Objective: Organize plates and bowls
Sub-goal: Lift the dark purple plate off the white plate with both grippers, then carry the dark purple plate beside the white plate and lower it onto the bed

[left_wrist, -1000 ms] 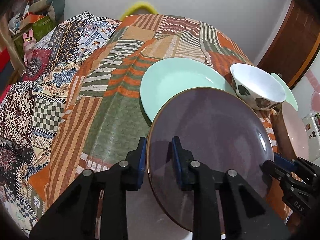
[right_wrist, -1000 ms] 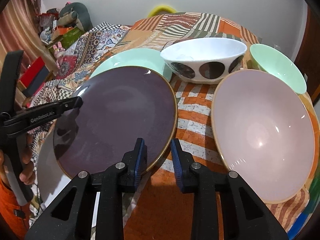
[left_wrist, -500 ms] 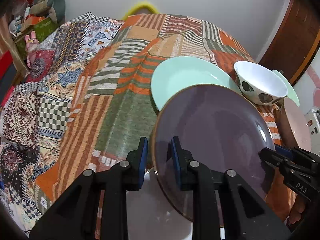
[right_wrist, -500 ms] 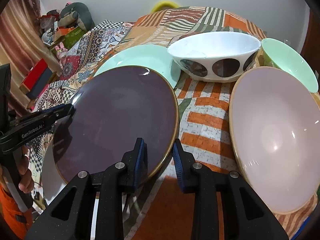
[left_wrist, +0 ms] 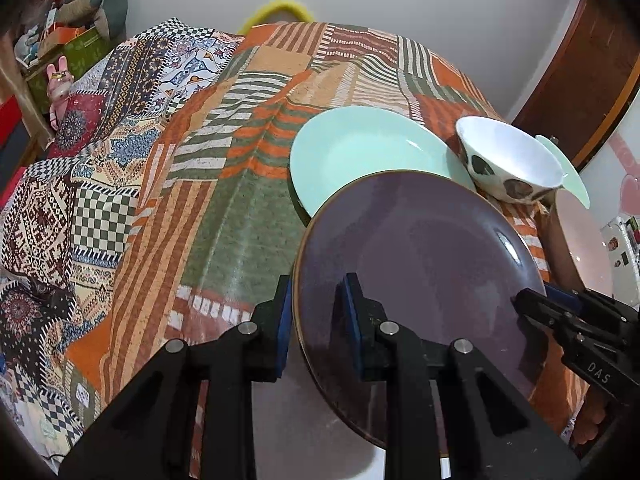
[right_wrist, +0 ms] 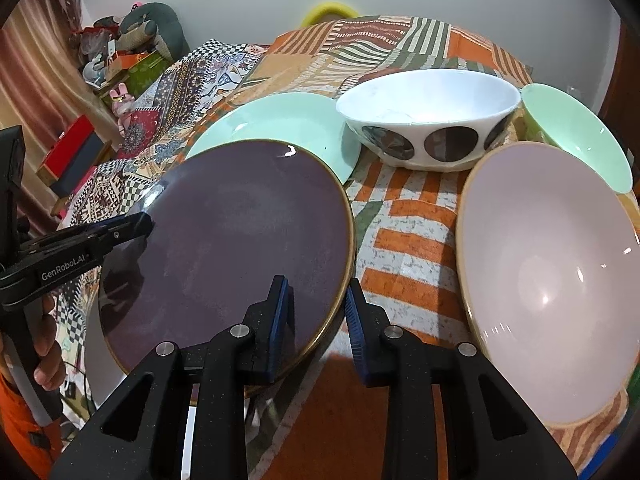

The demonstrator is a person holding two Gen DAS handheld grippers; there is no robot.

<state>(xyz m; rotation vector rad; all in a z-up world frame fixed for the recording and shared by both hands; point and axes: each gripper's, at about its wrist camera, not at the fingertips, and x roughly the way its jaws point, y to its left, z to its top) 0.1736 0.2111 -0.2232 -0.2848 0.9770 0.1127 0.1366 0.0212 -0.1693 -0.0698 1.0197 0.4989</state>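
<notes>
A dark purple plate (left_wrist: 420, 256) with a gold rim is held above the patchwork cloth; it also shows in the right wrist view (right_wrist: 232, 240). My left gripper (left_wrist: 318, 312) is shut on its left rim. My right gripper (right_wrist: 316, 312) straddles its right rim, jaws a little apart around the edge. A mint plate (left_wrist: 360, 152) lies behind it, also in the right wrist view (right_wrist: 288, 124). A white bowl with dark dots (right_wrist: 428, 120) stands to the right.
A large pink bowl (right_wrist: 552, 280) lies at the right, and a mint bowl (right_wrist: 576, 132) behind it. The patchwork cloth (left_wrist: 208, 184) stretches left and back. A wooden door (left_wrist: 592, 64) is at the far right. Toys and boxes (right_wrist: 128, 48) stand at the far left.
The purple plate has shifted a little right and back toward the mint plate, held between both grippers. The bowls and mint plate have not moved.
</notes>
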